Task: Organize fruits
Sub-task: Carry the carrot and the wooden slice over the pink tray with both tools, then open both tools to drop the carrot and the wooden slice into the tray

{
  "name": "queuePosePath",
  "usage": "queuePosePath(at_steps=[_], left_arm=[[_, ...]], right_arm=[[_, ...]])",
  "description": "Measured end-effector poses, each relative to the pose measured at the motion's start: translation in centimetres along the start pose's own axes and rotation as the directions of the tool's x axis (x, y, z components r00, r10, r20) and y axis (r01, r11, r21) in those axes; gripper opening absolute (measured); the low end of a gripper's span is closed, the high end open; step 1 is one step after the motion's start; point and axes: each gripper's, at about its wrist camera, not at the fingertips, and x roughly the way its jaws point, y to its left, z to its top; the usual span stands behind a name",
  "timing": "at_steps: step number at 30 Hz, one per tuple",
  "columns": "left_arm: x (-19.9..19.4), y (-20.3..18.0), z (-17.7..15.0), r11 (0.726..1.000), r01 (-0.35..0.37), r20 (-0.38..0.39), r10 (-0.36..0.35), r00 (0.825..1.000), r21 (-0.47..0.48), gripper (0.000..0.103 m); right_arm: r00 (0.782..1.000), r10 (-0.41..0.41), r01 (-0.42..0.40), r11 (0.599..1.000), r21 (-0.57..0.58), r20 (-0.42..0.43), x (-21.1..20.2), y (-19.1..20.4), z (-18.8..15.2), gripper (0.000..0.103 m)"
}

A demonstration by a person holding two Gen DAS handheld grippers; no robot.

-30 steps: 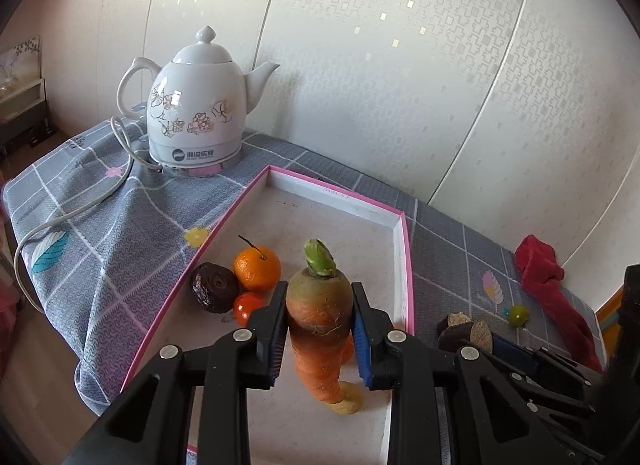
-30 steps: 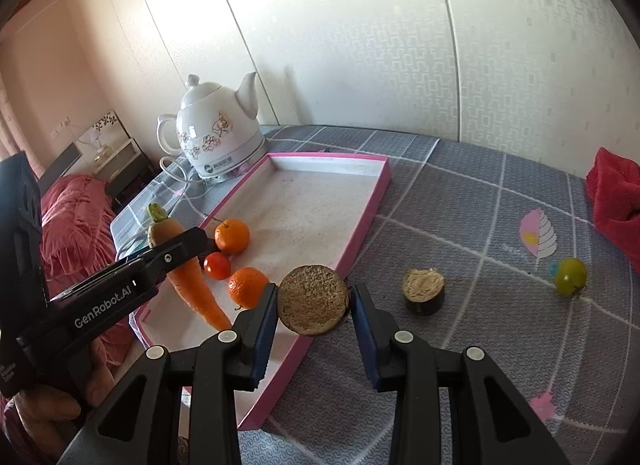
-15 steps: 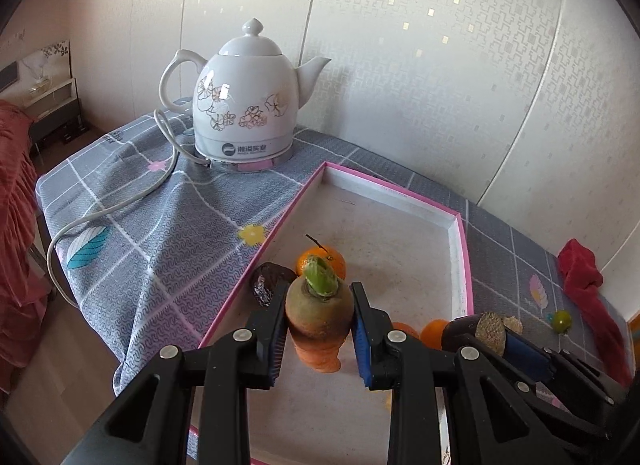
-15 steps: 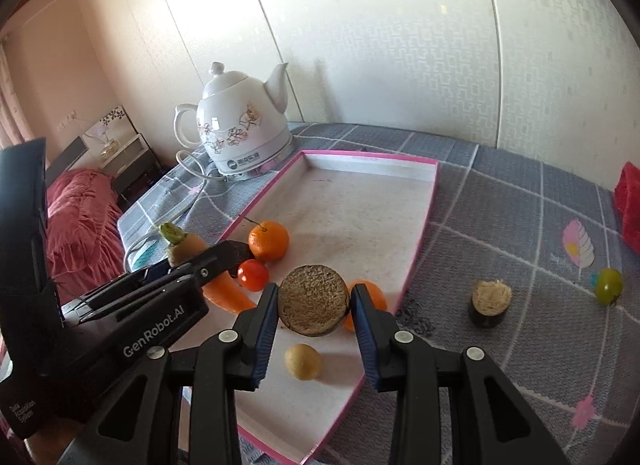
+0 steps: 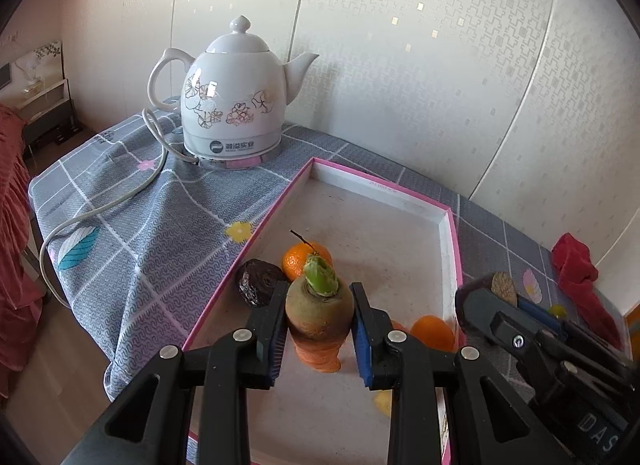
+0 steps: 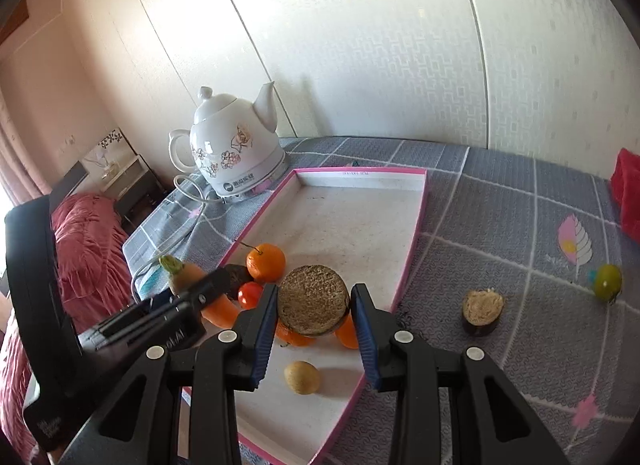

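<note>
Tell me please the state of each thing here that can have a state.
Left gripper: shut on the orange carrot.
Right gripper: shut on the round brown cut piece.
White ceramic kettle: lid on, upright.
Pink-rimmed white tray: holds fruits.
Dark cut piece: on the cloth, outside tray.

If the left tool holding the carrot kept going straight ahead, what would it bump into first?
Probably the stemmed orange in the pink tray, just beyond the carrot in the left tool; depth is uncertain.
</note>
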Motion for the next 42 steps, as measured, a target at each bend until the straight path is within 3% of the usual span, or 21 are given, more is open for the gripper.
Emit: queuePosePath(at_steps=[7, 13, 19, 35, 42], left_arm=[[0.1, 0.0, 0.1, 1.0, 0.011, 0.001, -0.011, 1.0, -0.015, 0.029], [0.1, -0.4, 0.2, 1.0, 0.014, 0.004, -0.014, 1.0, -0.014, 0.029], [0.2, -0.7, 0.2, 1.0, -0.01, 0.005, 0.01, 1.0, -0.001, 0.037], [-0.1, -0.2, 0.2, 1.0, -0.012, 0.012, 0.012, 1.0, -0.029, 0.055], [0.0, 0.0, 0.2, 0.999, -0.023, 0.012, 0.023, 1.0, -0.03, 0.056]], right_arm=[[1.0, -0.016, 0.016, 1.0, -0.015, 0.016, 1.6, 0.7, 2.2, 0.038], [1.0, -0.008, 0.008, 1.0, 0.002, -0.005, 3.3, 0.2, 2.0, 0.038], [0.999, 0.048, -0.048, 0.999, 0.014, -0.009, 3.3, 0.1, 2.0, 0.039], [1.0, 0.0, 0.0, 0.999, 0.04, 0.013, 1.7, -1.3, 1.5, 0.043], [1.0, -0.022, 0.021, 0.998, 0.052, 0.009, 1.6, -2.0, 1.3, 0.043]])
